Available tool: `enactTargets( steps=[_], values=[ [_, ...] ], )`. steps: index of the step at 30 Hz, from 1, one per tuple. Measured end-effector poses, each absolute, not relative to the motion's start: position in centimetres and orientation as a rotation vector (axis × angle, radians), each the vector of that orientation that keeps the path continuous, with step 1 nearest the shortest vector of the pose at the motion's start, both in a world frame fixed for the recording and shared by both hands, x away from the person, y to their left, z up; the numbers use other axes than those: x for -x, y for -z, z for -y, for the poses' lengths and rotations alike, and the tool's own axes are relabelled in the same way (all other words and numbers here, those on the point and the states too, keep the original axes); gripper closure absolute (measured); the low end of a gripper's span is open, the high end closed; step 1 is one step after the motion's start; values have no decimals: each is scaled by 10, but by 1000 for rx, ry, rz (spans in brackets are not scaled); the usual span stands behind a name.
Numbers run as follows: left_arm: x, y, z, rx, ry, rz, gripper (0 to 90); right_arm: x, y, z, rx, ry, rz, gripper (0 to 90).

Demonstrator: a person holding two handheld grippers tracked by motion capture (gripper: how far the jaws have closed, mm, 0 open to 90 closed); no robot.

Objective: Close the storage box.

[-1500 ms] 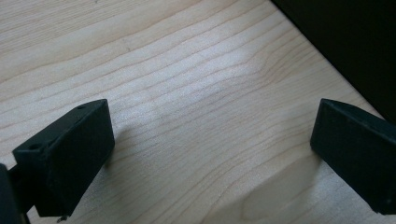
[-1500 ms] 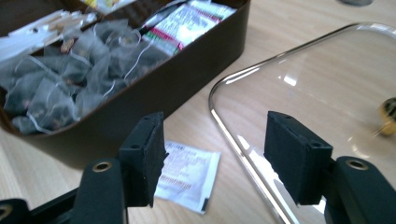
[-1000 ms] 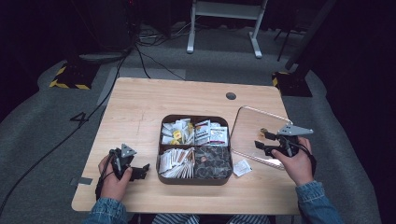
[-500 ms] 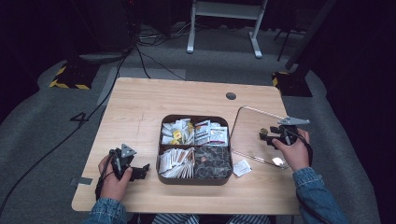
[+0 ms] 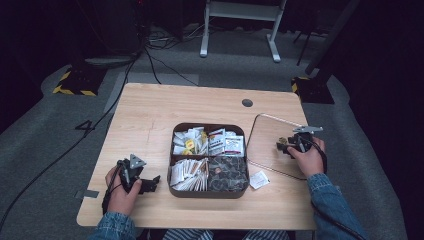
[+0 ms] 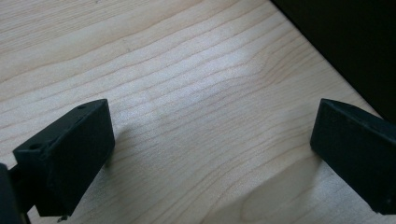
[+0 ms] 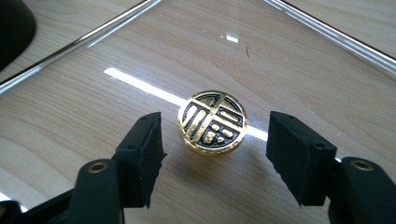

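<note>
The right gripper [image 7: 212, 140] stands wide apart around a gold knob [image 7: 212, 122] bearing an unreadable emblem, on the glass lid [image 7: 289, 56]; the left gripper [image 6: 210, 158] gapes over bare table [image 6: 187, 84].

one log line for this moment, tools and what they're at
right tool: open, astride round gold-and-black knob on clear glass lid, not gripping | left tool: open over wooden table

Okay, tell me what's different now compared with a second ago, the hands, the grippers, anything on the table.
The right gripper has come down over the glass lid, and its open jaws now flank the gold knob without touching it. Nothing has been gripped or let go. The left gripper rests in the same place on the table, jaws open and empty. The tray and the loose packet have not moved.
</note>
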State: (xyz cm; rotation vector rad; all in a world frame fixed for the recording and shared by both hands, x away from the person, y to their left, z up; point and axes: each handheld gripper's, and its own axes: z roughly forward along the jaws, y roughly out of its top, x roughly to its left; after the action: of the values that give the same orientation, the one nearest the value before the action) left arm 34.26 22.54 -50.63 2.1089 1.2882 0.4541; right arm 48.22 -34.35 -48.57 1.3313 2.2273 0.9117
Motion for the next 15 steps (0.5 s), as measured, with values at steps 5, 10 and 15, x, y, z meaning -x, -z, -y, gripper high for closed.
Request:
enactTargets(
  steps=[5,10,15],
  values=[
    [-343,506,-225,-2109,-454,-1288,1,-486,491,344,-1325,-930,-2217,435],
    [-343,506,-225,-2109,-454,-1288,1,-487,492,342,-1270,-942,-2226,554],
    [-343,506,-225,-2109,-454,-1288,1,-486,495,341,-1264,-976,-2207,586]
  ],
)
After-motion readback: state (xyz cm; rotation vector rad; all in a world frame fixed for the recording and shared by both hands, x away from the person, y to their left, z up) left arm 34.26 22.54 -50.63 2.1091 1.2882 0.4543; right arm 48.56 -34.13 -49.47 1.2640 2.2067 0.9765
